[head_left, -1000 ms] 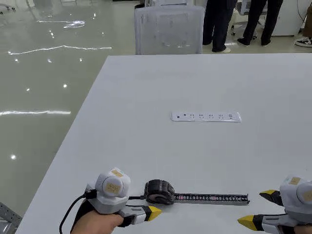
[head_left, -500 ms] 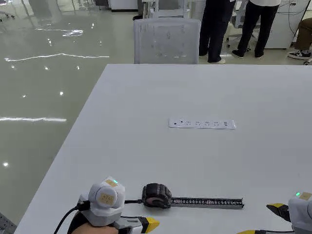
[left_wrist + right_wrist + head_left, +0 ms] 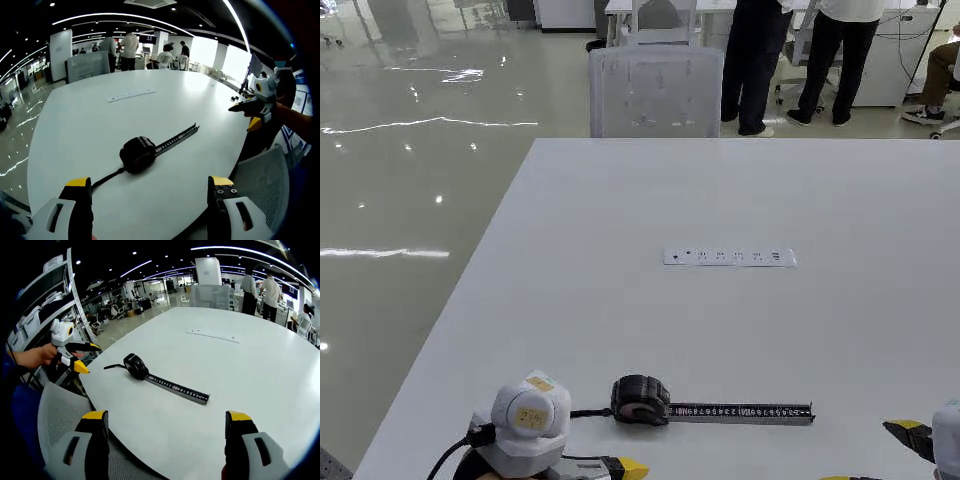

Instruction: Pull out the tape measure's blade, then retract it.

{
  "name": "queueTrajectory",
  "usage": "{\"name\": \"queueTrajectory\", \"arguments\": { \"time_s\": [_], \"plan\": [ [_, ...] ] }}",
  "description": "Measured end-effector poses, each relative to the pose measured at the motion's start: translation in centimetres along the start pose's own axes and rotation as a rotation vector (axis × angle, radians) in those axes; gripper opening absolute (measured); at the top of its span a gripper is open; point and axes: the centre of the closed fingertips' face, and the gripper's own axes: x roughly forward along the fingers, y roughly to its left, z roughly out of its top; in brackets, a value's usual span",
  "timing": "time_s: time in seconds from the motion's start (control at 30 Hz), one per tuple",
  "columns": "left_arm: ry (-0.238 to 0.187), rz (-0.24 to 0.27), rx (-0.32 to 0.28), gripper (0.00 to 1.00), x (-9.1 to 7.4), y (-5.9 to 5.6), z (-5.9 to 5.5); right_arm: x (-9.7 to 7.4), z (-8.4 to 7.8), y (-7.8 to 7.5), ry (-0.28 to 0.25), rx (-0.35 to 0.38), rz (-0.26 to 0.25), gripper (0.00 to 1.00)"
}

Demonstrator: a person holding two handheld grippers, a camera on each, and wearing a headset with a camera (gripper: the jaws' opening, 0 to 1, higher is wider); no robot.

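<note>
A black tape measure (image 3: 641, 399) lies on the white table (image 3: 720, 200) near its front edge, its blade (image 3: 740, 411) pulled out to the right and lying flat. The case (image 3: 138, 154) and its blade (image 3: 177, 138) sit ahead of my left gripper (image 3: 150, 187), which is open and holds nothing. My right gripper (image 3: 167, 422) is also open and empty, with the tape measure (image 3: 135, 365) and blade (image 3: 177, 389) in front of it. In the head view the left gripper (image 3: 535, 430) is at the bottom left and the right gripper (image 3: 920, 445) at the bottom right corner.
A white power strip (image 3: 730, 257) lies flat mid-table. A grey mesh chair (image 3: 655, 90) stands at the far edge, with people standing behind it. Another mesh chair (image 3: 60, 425) is close to the near table edge. The glossy floor drops off at the left.
Both grippers have drawn back toward the near edge of the table, away from the tape measure. The tape measure and its extended blade lie still.
</note>
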Motion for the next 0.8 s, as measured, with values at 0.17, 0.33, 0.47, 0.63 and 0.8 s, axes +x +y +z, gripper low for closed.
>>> {"name": "queueTrajectory", "arguments": {
  "time_s": [0.17, 0.33, 0.47, 0.63, 0.8],
  "plan": [
    [-0.010, 0.024, -0.030, 0.96, -1.1, 0.2, 0.1, -1.3, 0.1, 0.7, -0.010, 0.016, -0.012, 0.97],
    [-0.011, 0.053, -0.048, 1.00, -2.3, 0.3, 0.1, -2.2, 0.1, 1.2, -0.016, 0.032, -0.019, 1.00],
    [-0.020, 0.061, -0.065, 1.00, -3.3, 0.1, 0.1, -2.8, 0.1, 1.5, -0.018, 0.040, -0.023, 1.00],
    [-0.025, 0.068, -0.080, 1.00, -4.5, -0.4, 0.1, -3.9, 0.1, 2.0, -0.022, 0.042, -0.032, 1.00],
    [-0.023, 0.089, -0.091, 1.00, -5.6, -0.7, 0.0, -5.1, 0.2, 2.7, -0.033, 0.022, -0.049, 1.00]
  ]
}}
